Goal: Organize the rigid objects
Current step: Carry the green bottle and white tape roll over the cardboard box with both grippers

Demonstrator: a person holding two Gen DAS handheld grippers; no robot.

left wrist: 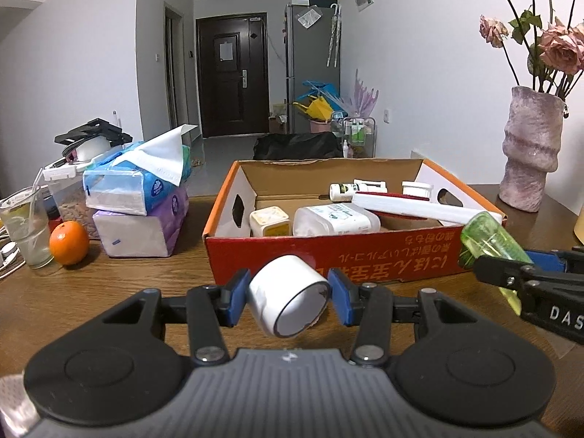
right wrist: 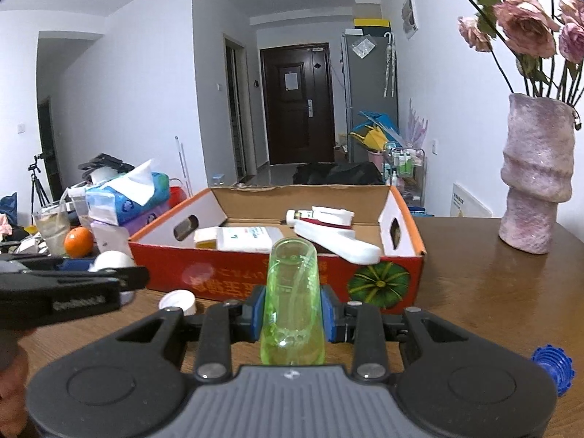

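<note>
Left gripper (left wrist: 288,297) fingers clamped on white cylinder (left wrist: 290,301), right gripper (right wrist: 292,319) fingers clamped on green bottle (right wrist: 292,299), cardboard box (left wrist: 328,255) at 12 o'clock on tabletop (left wrist: 109,284)

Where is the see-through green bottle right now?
The see-through green plastic bottle is clamped in the right gripper, just in front of the red cardboard box, seen centre in the right wrist view.

**Legible markings**

Right gripper (left wrist: 485,255), side face: white letters "DAS", cut off at the frame edge. Red cardboard box (left wrist: 328,252), front wall: yellow East Asian characters printed upside down, not decipherable
</note>
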